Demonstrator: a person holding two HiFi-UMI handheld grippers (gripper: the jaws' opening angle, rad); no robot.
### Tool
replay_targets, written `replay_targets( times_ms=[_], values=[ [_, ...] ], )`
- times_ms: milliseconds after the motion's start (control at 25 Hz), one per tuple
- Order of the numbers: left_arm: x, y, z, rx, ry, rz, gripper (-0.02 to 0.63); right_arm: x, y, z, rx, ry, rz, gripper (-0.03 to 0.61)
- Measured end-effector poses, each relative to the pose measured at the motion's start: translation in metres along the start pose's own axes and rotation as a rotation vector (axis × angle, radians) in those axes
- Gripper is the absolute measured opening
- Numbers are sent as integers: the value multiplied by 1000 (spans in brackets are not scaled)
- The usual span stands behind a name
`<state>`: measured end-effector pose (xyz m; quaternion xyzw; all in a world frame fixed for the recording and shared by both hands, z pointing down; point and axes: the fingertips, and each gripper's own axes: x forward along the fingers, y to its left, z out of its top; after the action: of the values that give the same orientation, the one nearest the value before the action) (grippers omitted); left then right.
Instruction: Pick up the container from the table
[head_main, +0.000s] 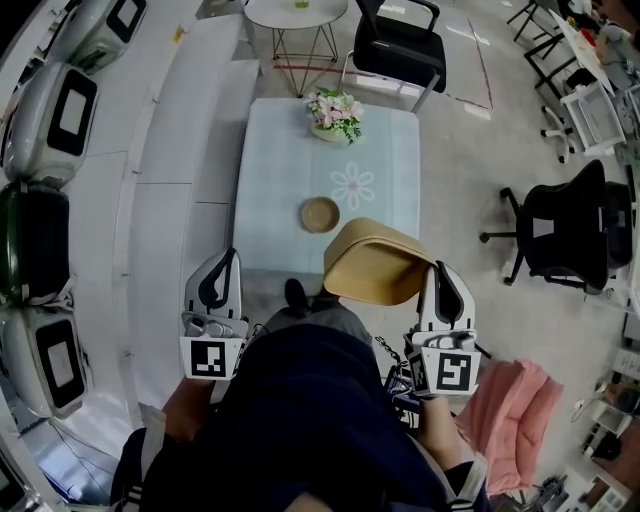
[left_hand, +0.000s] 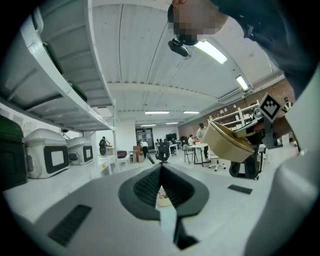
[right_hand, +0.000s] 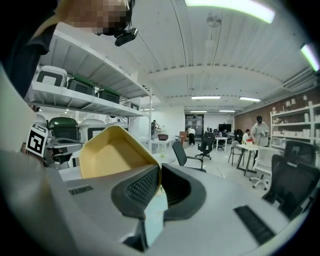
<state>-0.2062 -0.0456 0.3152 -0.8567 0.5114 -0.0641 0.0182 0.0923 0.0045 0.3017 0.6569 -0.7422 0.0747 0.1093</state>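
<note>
Pinches the rim of a tan, shallow, round-cornered paper container (head_main: 375, 262) in the right gripper (head_main: 440, 268), jaws drawn narrow onto that thin edge. Holds it steeply tilted, hollow side facing back along that gripper. Carries it over the near-right corner of the pale blue-green square table (head_main: 280, 190), lifted clear and touching no part of it.

Holds the left gripper (head_main: 230, 257) just off the table's near-left corner, pointing across the table. Shows its jaws apparently closed tip to tip with nothing between them, though the wide-angle blur leaves that a little unsure.

On the table, near its middle: a small round brown dish (head_main: 320, 214), well apart from the container. At the table's far edge: a white pot of pink and white flowers (head_main: 335, 115). Between pot and dish: a flower motif (head_main: 352, 186) printed on the table's cloth.

Beyond the table's far side: a black office chair (head_main: 400, 45) and a small round white side table (head_main: 295, 12). Along the table's left: white shelving with grey-and-white cases (head_main: 60, 110).
</note>
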Motion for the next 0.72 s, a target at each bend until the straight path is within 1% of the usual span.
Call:
replay_targets(
  times_ms=[240,400,720],
  values=[
    [-2,0,2,-5,-10,7,3,-4,-1,1,-8,-21,-29,18],
    [-2,-2,3,-16,-15,5,3,-5,-3,-2,-7,-16,-50,18],
    [-3,0,6,-15,-25,7,3,-7,2,-1,-59,-15,-46,17]
  ],
)
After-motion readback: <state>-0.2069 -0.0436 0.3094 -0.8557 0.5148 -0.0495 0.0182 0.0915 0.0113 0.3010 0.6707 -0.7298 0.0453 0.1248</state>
